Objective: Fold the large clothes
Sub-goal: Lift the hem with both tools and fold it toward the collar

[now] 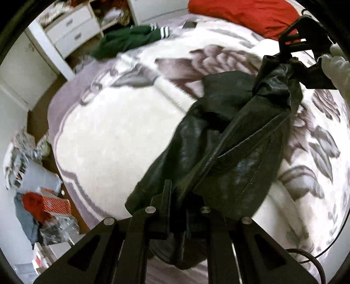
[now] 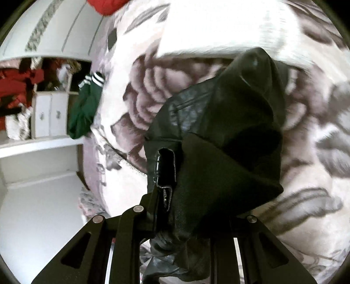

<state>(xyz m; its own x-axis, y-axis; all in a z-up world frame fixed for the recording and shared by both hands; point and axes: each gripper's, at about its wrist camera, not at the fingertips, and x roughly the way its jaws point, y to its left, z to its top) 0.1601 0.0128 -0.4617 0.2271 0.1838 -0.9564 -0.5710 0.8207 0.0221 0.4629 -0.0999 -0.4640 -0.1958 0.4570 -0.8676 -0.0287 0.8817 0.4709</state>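
The left gripper (image 1: 177, 209), at the frame's bottom centre, is clamped on a black leather jacket (image 1: 229, 142). The right gripper (image 2: 175, 209), bottom centre, pinches the same jacket, beside a white-gloved hand (image 1: 336, 65) at upper right.

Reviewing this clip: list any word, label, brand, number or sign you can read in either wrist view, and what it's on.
None readable. The boxes on the floor carry red-and-white print, too blurred to read. No label shows on the black jacket or the green garment.

Bed (image 1: 113, 135): white floral blanket. Green striped-cuff jacket (image 1: 129, 39) at its far edge by the drawers; red pillow (image 1: 245, 13) well apart from jacket.
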